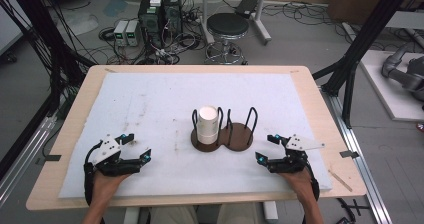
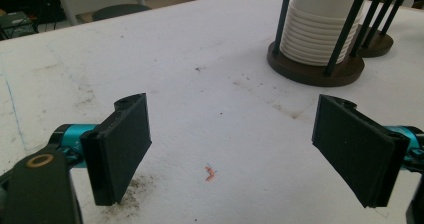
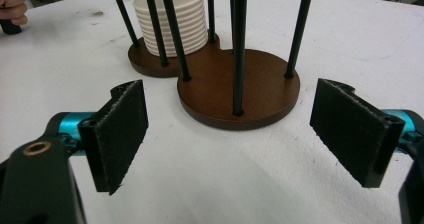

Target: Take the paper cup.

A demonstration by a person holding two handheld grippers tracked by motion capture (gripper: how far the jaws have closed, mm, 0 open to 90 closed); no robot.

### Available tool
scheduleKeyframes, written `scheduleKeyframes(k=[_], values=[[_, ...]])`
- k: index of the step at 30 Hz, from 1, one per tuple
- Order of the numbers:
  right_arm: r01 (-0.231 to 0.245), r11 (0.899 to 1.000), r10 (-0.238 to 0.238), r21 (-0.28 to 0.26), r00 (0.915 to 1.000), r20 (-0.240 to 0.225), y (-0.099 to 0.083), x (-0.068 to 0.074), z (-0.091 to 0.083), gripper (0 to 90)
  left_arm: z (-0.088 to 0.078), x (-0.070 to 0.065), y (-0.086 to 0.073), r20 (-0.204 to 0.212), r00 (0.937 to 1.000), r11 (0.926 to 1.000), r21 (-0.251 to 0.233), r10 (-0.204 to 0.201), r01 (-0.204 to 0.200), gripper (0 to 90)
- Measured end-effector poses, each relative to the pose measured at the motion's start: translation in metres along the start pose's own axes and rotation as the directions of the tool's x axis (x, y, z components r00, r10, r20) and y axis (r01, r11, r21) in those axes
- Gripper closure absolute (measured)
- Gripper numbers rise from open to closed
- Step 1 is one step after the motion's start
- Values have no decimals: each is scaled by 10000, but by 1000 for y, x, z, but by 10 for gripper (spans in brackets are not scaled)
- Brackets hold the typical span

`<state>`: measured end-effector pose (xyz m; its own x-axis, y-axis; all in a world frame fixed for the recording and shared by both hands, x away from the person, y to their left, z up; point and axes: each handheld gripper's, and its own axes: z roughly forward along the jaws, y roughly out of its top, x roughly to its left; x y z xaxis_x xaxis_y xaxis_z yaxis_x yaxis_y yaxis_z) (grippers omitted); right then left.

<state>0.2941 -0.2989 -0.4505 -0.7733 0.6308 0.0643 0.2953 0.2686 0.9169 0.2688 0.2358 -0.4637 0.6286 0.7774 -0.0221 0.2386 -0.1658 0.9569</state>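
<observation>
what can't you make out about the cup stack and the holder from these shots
- Top of the cup stack: cut off by the upper edge in both gripper views.
- Number of cups: the high view is too small to count rims, and the black rods cross the stack in both gripper views.
- Green print on the top cup: cut off by the upper edge in the left gripper view.
- Holder: tops of its rods cut off in both gripper views.

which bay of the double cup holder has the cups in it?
The left bay, on the left gripper's side: it holds the stack of white paper cups. The right bay is bare wood inside its black rods.
</observation>
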Motion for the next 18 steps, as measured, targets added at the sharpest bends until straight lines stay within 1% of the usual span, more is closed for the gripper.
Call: scheduleKeyframes(k=[3, 4, 8, 10, 12, 16, 18], values=[[-15, 10000, 15, 13, 10000, -58, 0, 0, 0, 157, 0, 0, 0, -26, 10000, 10000, 11, -9, 9, 156], [28, 10000, -28, -29, 10000, -83, 0, 1, 0, 157, 0, -1, 0, -44, 10000, 10000, 40, 76, -76, 155], [163, 9999, -162, 14, 9996, -243, 0, 1, 0, 157, 1, -2, 0, -59, 9999, 9999, 5, 124, -124, 156], [219, 9997, -219, 45, 9997, -114, 0, 1, 0, 158, 0, -2, 0, -92, 9999, 9999, -26, 111, -112, 156], [227, 9997, -225, 96, 9996, -159, 0, 1, 1, 157, 0, -2, 0, -111, 9999, 9999, -56, 131, -131, 156], [260, 9996, -260, 61, 9996, -121, 0, 2, 0, 157, 1, -1, 0, -43, 10000, 9999, 116, 49, -49, 156], [127, 9999, -126, 37, 9998, -177, 0, 1, 0, 157, 1, -1, 1, -28, 10000, 9999, 133, 48, -48, 155]])
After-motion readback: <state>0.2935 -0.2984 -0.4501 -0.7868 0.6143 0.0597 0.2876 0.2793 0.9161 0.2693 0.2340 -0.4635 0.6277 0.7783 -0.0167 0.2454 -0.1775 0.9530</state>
